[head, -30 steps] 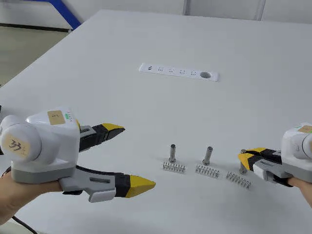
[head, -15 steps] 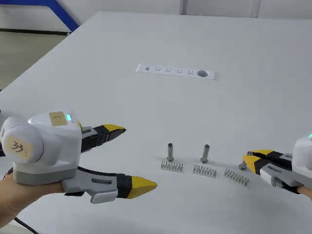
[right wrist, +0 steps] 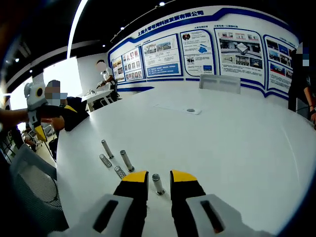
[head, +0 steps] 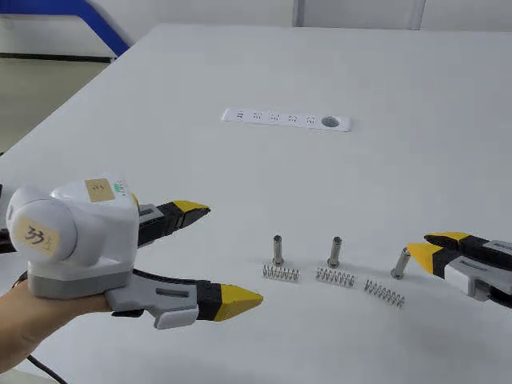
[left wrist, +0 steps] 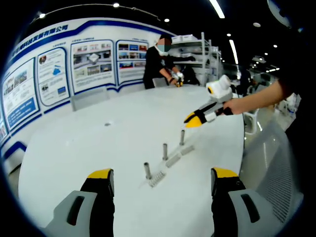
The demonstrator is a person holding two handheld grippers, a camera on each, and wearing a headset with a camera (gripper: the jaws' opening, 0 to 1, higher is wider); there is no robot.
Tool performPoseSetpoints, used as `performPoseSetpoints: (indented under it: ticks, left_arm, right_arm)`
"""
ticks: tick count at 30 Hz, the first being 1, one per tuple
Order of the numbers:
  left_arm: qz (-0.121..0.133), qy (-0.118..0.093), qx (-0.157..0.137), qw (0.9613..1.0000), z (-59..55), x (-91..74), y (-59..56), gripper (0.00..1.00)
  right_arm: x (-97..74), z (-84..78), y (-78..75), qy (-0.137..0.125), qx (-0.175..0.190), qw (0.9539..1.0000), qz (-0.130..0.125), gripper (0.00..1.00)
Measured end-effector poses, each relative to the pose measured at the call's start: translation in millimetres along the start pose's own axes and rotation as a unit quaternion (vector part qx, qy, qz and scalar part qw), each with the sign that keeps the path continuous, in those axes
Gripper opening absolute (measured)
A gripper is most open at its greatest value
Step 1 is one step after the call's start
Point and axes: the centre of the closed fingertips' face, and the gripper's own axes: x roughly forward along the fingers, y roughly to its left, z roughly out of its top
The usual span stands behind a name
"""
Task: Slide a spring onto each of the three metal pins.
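- Head view: the middle pin [head: 334,251] stood upright on the white table [head: 160,120], with the left pin [head: 278,250] and the right pin [head: 400,262] on either side of it.
- The springs [head: 335,278] lay flat and loose, one just on the near side of each pin.
- The power strip [head: 286,120] lay well beyond the middle pin.
- The left gripper [head: 226,254] hung well left of the middle pin, jaws spread wide and empty.
- The right gripper [head: 426,244] was to the right of it, tips just beside the right pin.
- Left gripper view: own jaws gaped with nothing between them. The middle pin stood ahead in the row.
- Right gripper view: a narrow gap showed between the jaws and nothing was gripped. The right pin stood just ahead of that gap, with the middle pin farther left.
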Motion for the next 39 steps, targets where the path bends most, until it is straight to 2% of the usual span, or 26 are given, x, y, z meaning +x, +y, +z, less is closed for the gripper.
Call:
performPoseSetpoints:
  ticks: [2, 4, 6, 9, 10, 12, 14, 18, 23, 24, 25, 27, 29, 30, 34, 39]
  left_arm:
    - [-0.003, 0.002, -0.003, 1.0, -2.4, 1.6, -1.2, 0.82]
    - [-0.006, 0.002, -0.005, 1.0, -3.7, 3.7, -3.0, 0.82]
    - [-0.009, 0.008, -0.002, 0.9999, -6.1, 5.7, -4.2, 0.82]
    - [-0.008, 0.013, -0.004, 0.9999, -8.8, 8.1, -2.6, 0.82]
    - [-0.005, 0.015, -0.005, 0.9999, -9.9, 9.0, -0.7, 0.82]
    - [-0.003, 0.017, -0.007, 0.9998, -10.6, 10.0, 1.2, 0.82]
    - [-0.001, 0.018, -0.007, 0.9998, -10.0, 10.4, 2.8, 0.82]
    - [0.001, 0.019, -0.009, 0.9998, -9.9, 11.5, 4.9, 0.82]
    - [0.004, 0.027, -0.01, 0.9996, -15.2, 11.7, 5.1, 0.82]
    - [0.005, 0.027, -0.012, 0.9996, -15.6, 11.5, 5.0, 0.82]
    - [0.007, 0.028, -0.012, 0.9995, -16.2, 11.1, 5.0, 0.82]
    - [0.008, 0.028, -0.015, 0.9995, -17.3, 10.1, 4.6, 0.82]
    - [0.01, 0.029, -0.017, 0.9994, -18.2, 9.5, 3.6, 0.82]
    - [0.009, 0.031, -0.016, 0.9994, -18.6, 9.1, 2.6, 0.82]
    - [0.009, 0.031, -0.015, 0.9993, -18.5, 7.8, 1.6, 0.82]
    - [0.012, 0.028, -0.014, 0.9994, -15.8, 6.8, 2.2, 0.81]
  right_arm:
    - [-2.2, -14.5, 2.7, 0.02, -0.005, 0.9997, 0.015, 0.18]
    - [-2.7, -33.5, 9.5, 0.05, -0.011, 0.998, 0.035, 0.19]
    - [-1.8, -46.7, 16.3, 0.072, -0.04, 0.9953, 0.05, 0.21]
    - [4.7, -58.6, 23.8, 0.083, -0.069, 0.9917, 0.069, 0.23]
    - [8.7, -62.8, 28.1, 0.09, -0.082, 0.9891, 0.083, 0.23]
    - [14.4, -65.6, 31.4, 0.096, -0.108, 0.9855, 0.09, 0.23]
    - [22.4, -67.9, 32.1, 0.096, -0.128, 0.9822, 0.098, 0.23]
    - [32.2, -65.6, 34.5, 0.092, -0.131, 0.9814, 0.107, 0.23]
    - [33.2, -77.7, 30.5, 0.105, -0.144, 0.9769, 0.118, 0.22]
    - [33.8, -73.7, 32.2, 0.089, -0.132, 0.9798, 0.121, 0.22]
    - [31.3, -75.4, 30.6, 0.096, -0.138, 0.9787, 0.118, 0.22]
    - [32.5, -72.1, 30.7, 0.073, -0.146, 0.9796, 0.117, 0.2]
    - [33.3, -73.3, 32.9, 0.062, -0.122, 0.9825, 0.126, 0.16]
    - [33.3, -73.4, 33.1, 0.058, -0.127, 0.9821, 0.126, 0.15]
    - [33.5, -73.2, 37.1, 0.051, -0.126, 0.9814, 0.135, 0.12]
    - [32.4, -73.0, 37.3, 0.054, -0.134, 0.9809, 0.13, 0.11]
